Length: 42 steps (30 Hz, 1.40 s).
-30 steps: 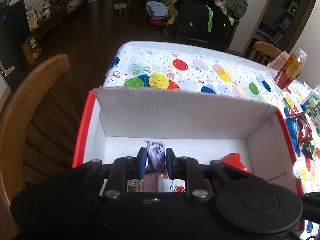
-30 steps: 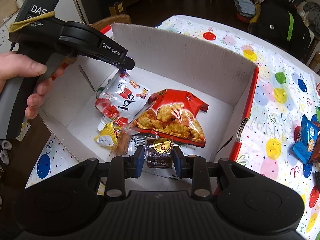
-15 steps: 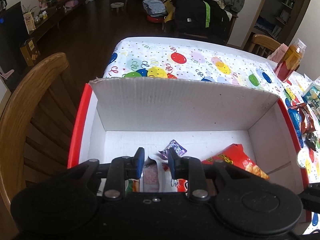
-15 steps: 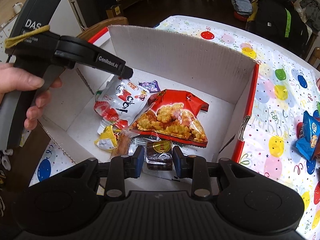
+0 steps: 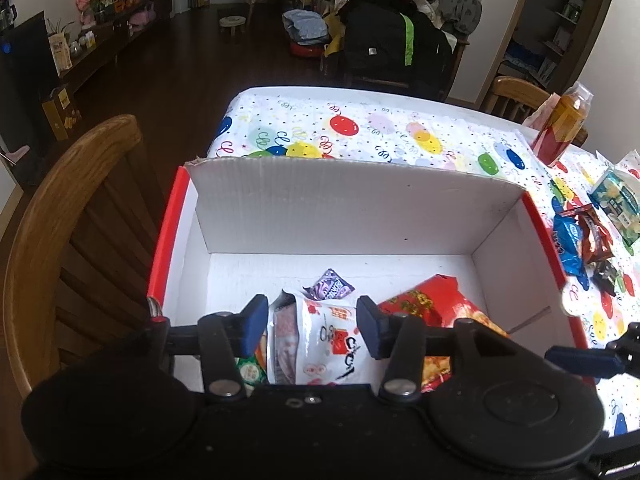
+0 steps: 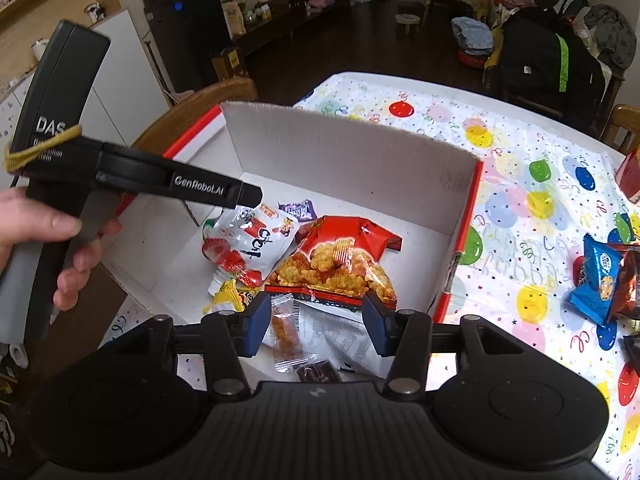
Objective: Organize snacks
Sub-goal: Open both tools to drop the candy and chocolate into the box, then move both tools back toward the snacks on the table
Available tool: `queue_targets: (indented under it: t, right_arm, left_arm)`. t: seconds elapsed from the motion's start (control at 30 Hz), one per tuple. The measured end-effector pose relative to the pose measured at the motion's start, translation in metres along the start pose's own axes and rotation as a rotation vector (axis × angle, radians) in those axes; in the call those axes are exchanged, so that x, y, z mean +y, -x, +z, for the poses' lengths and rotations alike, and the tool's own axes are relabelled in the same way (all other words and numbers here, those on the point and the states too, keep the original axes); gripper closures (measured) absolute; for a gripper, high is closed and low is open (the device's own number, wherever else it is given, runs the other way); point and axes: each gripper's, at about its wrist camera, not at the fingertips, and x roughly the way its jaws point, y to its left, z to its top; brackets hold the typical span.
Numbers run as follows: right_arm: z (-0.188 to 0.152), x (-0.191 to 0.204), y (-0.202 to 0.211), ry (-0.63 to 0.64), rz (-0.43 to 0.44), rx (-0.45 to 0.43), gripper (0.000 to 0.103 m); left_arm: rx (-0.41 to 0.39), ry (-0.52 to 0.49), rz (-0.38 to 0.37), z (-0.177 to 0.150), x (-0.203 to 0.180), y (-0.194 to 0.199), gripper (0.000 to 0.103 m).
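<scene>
Daylight falls strongly on the white box (image 5: 352, 216) and the balloon tablecloth (image 5: 360, 128), which blow out near the table's far edge — the room behind, at the top of both frames, stays dim and murky. Glare streaks the red snack bag (image 6: 340, 256) in the right wrist view. Fisheye bending curves the wooden chair (image 5: 60, 208) at left, and dark vignetting fills the corners. Detail is soft throughout — small print on the packets blurs.

Wooden chair (image 5: 60, 216) at 9 o'clock; balloon-print tabletop (image 5: 360, 128) at 12; orange-capped bottle (image 5: 562, 128) at 2; clothes-heaped black bag (image 5: 396, 48) beyond.
</scene>
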Motion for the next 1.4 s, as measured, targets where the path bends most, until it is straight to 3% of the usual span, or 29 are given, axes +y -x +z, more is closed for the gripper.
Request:
queue_targets:
  t: [0.07, 0.17, 0.67, 0.97, 1.03, 1.4]
  right_arm:
    - [0.0, 0.0, 0.006, -0.005, 0.003, -0.014, 0.053]
    - [-0.003, -0.003, 0.015, -0.01, 0.004, -0.039, 0.043]
    - [-0.017, -0.018, 0.066, -0.056, 0.019, -0.143, 0.032]
    - [-0.029, -0.049, 0.1, -0.137, -0.007, -0.228, 0.026]
    - [-0.032, -0.055, 0.108, -0.15, -0.023, -0.246, 0.02]
    - [-0.061, -0.103, 0.142, -0.181, -0.056, -0.31, 0.012]
  left_arm:
    - [-0.01, -0.002, -0.002, -0.002, -0.002, 0.006, 0.046]
    - [-0.028, -0.016, -0.006, -0.004, -0.007, 0.015, 0.043]
    - [-0.115, -0.094, -0.067, -0.013, -0.047, 0.06, 0.024]
    - [-0.167, -0.126, -0.11, -0.018, -0.08, 0.084, 0.013]
    - [-0.171, -0.133, -0.115, -0.02, -0.088, 0.087, 0.013]
    - [-0.187, -0.177, -0.14, -0.027, -0.146, 0.088, 0.002]
